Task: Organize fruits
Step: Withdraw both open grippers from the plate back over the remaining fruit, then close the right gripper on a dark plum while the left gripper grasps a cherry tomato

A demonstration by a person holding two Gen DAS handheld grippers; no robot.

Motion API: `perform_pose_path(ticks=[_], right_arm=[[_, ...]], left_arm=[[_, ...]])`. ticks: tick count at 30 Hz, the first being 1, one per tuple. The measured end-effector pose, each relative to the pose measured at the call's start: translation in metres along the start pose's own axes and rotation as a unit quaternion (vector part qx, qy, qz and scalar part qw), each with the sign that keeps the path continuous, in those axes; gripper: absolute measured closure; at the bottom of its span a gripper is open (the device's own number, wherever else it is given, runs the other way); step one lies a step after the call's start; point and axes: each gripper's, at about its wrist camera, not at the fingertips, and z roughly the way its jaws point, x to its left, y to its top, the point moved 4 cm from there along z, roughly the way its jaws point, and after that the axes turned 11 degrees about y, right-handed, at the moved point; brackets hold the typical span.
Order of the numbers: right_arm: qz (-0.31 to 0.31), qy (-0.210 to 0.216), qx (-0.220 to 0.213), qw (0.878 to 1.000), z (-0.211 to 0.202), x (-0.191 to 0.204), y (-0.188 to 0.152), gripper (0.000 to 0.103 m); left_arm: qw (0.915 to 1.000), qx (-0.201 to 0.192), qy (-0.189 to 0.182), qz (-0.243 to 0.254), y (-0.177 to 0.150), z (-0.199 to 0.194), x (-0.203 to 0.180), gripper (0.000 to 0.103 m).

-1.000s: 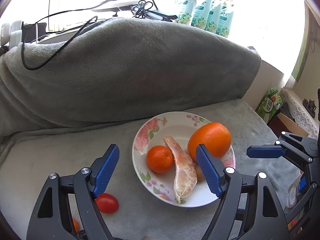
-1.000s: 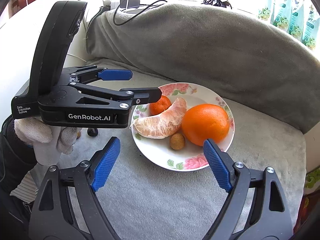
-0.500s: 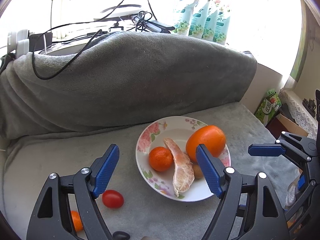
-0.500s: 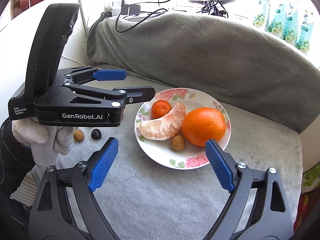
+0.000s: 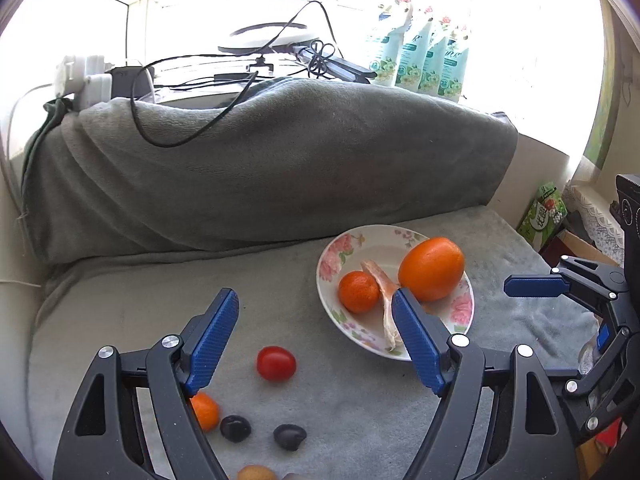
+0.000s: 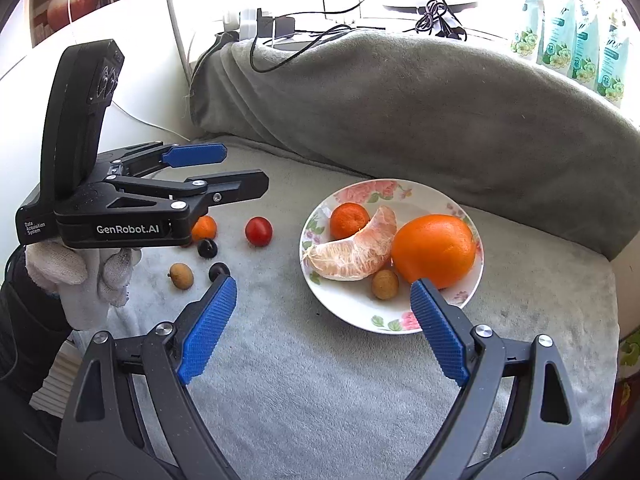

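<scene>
Left wrist view: the left gripper (image 5: 316, 340) is seen with fingers spread and nothing between them, above a grey blanket (image 5: 360, 400). A cherry tomato (image 5: 276, 363) lies on it, with a small orange fruit (image 5: 205, 410) and two dark fruits (image 5: 235, 428) at seven o'clock. A floral plate (image 6: 360, 312) at two o'clock carries a large orange (image 6: 434, 250), a mandarin (image 6: 349, 220), a peeled segment (image 6: 352, 254) and a longan (image 6: 385, 284). The right gripper (image 6: 322, 326) is likewise spread and empty.
</scene>
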Motion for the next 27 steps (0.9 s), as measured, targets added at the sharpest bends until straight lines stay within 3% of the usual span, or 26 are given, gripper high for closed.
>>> perform_pose_path(ticks=[17,24,27], right_arm=[[-0.006,0.06,0.019,0.998,0.032,0.037,0.005,0.012],[-0.014,0.073,0.028,0.997,0.047,0.049,0.012,0.013],[-0.016,0.078,0.037,0.996,0.055,0.053,0.013,0.021]], left_arm=[[0.9963,0.037,0.047,-0.062,-0.055,-0.021,0.1,0.024],[0.9944,0.062,0.038,-0.077,-0.081,-0.014,0.11,0.035],[0.9934,0.071,0.028,-0.086,-0.089,-0.01,0.111,0.04]])
